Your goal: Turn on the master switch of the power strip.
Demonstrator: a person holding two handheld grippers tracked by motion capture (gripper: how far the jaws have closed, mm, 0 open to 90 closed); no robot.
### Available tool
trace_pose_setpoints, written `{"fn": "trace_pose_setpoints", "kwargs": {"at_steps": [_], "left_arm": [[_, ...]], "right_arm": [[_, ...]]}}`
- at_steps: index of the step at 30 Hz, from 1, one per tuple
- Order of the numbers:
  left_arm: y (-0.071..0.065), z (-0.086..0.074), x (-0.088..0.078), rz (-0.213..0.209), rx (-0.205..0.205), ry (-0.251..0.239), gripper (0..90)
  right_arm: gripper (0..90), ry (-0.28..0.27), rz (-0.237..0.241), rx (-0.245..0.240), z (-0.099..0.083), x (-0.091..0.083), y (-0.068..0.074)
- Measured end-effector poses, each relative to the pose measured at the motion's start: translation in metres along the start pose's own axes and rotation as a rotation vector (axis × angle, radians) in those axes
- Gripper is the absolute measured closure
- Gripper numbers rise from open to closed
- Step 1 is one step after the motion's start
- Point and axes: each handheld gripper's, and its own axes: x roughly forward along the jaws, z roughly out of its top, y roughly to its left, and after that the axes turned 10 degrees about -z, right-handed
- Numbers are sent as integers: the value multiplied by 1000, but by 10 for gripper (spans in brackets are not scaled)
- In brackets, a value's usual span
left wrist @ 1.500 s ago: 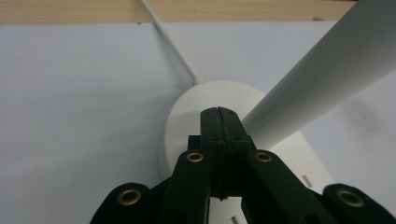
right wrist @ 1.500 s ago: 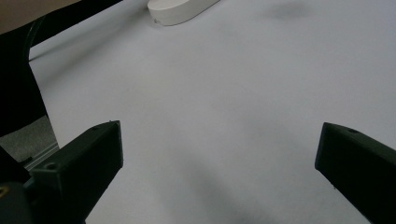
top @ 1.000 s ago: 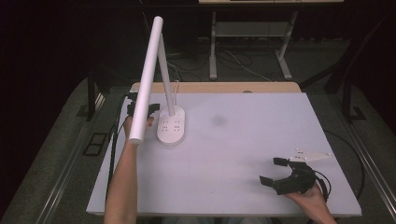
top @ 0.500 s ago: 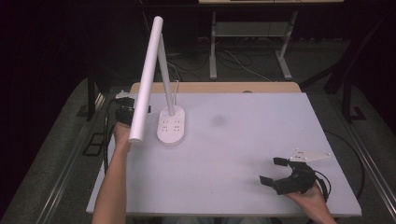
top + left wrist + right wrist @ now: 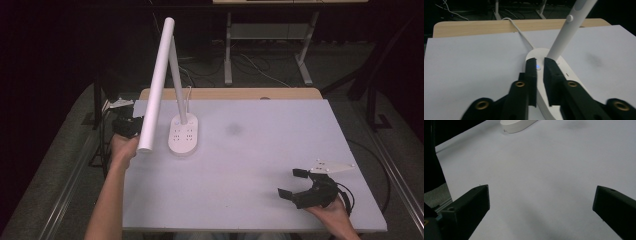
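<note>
A white desk lamp stands at the table's back left, with an oval base (image 5: 184, 135) and a long tube head (image 5: 157, 82) slanting forward. My left gripper (image 5: 127, 127) hovers at the table's left edge, partly hidden behind the lamp head. In the left gripper view its jaws (image 5: 540, 66) have just been opening to a narrow gap with nothing between them; beyond them lie the lamp base (image 5: 564, 67) and a small blue light (image 5: 538, 67). My right gripper (image 5: 291, 183) rests open at the front right, jaws (image 5: 541, 195) wide over bare tabletop.
The white tabletop (image 5: 260, 160) has a faint dark smudge (image 5: 233, 129) near its middle. A wooden strip (image 5: 230, 94) runs along the back edge. The lamp's white cable (image 5: 521, 35) trails over that edge. Dark floor and a metal stand lie beyond.
My left gripper has drawn back from beside the lamp base to the table's left edge. The right gripper has stayed put.
</note>
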Motion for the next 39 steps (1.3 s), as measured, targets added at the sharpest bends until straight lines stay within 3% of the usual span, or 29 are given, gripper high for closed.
{"fn": "trace_pose_setpoints", "kwargs": {"at_steps": [3, 4, 5, 6, 8, 9, 12, 15, 17, 27, 39], "left_arm": [[-4, -3, -5, -15, -2, -1, 622], [-5, -4, -7, -23, -2, 1, 513], [-6, -5, -8, -34, -3, 5, 513], [-7, -6, -10, -45, -5, 6, 410], [-9, -8, -13, -60, -6, 11, 309], [-10, -8, -14, -62, -14, 21, 309], [-14, -12, -19, -81, -47, -1, 143], [-17, -16, -22, -98, -54, -12, 105], [-20, -18, -22, -113, -63, -1, 0], [-45, -35, -30, -193, -22, -13, 0], [-72, -56, -27, -235, 24, 3, 0]], "right_arm": [[3, -1, 1, -3, 0, 0, 0], [3, -3, 1, -7, 0, -1, 0], [3, -3, 1, -7, 0, -1, 0], [3, -5, 2, -5, 0, -1, 0], [3, -7, 2, -6, 0, -1, 0], [3, -7, 2, -6, 0, -1, 0], [3, -12, 1, 1, 0, -2, 0], [3, -15, -1, -1, 0, -2, 0], [3, -16, -1, 1, 0, -2, 0], [3, -23, 0, -3, 0, -3, 1], [3, -26, 1, -5, 1, -4, 3]]}}
